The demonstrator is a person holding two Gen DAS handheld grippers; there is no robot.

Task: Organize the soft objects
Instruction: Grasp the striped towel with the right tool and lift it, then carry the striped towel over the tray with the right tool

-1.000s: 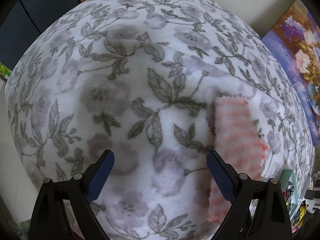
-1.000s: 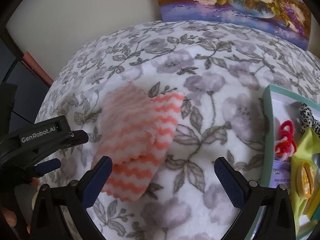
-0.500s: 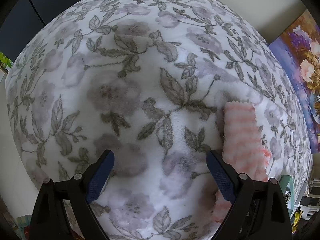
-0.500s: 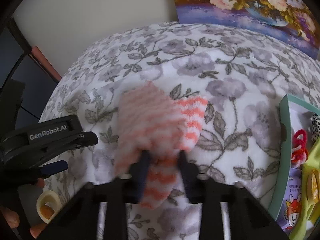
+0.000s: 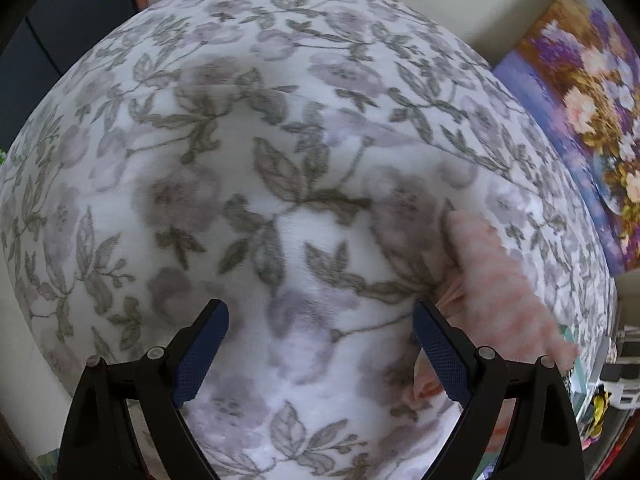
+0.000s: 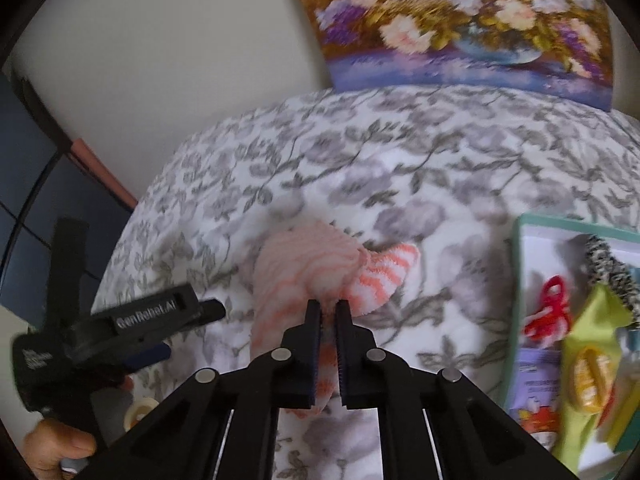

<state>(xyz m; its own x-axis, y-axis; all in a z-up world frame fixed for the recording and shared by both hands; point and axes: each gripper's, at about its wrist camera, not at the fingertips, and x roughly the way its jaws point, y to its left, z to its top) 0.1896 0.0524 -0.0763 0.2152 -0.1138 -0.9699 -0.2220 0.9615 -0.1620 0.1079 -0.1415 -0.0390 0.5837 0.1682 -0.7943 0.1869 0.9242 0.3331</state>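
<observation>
The right claw (image 6: 328, 312), its jaws just closed, was clamped on the fuzzy pink-and-white striped cloth (image 6: 304, 272) beside the teal-rimmed tray (image 6: 520, 240); the left claw (image 5: 320, 344) was held apart, empty. Lifting was judged next.

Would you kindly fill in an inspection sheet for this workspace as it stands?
Surface: floral fleece blanket, grey flowers and leaves on white, covers the whole work area.
Job's things: orange-and-white striped fuzzy cloth, bunched and partly raised off the blanket.
Clutter: teal-rimmed tray at the right holding a red clip, a black-and-white speckled band and yellow-green packets; tape roll near the person's hand.
Grippers: right tool has just closed on the striped cloth; left tool open over bare blanket, nothing between its jaws.
Cables: nothing seen.
Surroundings: pale wall, flower painting leaning behind, dark cabinet at the left.
</observation>
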